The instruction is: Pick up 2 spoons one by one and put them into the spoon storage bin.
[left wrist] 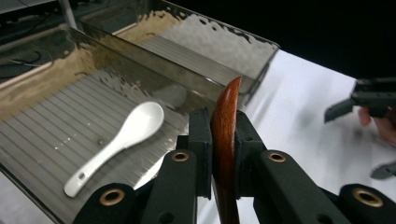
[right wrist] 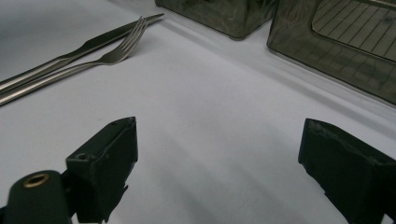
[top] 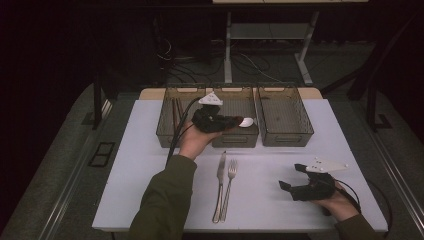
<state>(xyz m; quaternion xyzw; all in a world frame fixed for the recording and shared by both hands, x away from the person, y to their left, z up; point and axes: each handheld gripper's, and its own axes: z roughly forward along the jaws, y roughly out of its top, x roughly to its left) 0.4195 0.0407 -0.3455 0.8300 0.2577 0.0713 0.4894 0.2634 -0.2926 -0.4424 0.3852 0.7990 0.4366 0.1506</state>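
My left gripper [top: 234, 121] hovers over the middle one of three smoky clear bins [top: 235, 140]. In the left gripper view its jaws [left wrist: 224, 128] are shut on a brown wooden utensil [left wrist: 227, 107], seen edge-on and poking up past the pads. A white ceramic spoon [left wrist: 119, 142] lies on the ribbed floor of that bin, also seen just right of the gripper as the white spoon [top: 246, 122]. My right gripper [top: 291, 176] rests at the front right of the white table, open, with nothing between its jaws [right wrist: 219, 140].
A knife [top: 220, 185] and a fork [top: 229, 187] lie side by side at the table's front centre. The left bin [top: 167, 125] holds brown sticks [top: 176, 112]. The right bin [top: 285, 137] looks bare. The right gripper [left wrist: 369, 98] shows far off.
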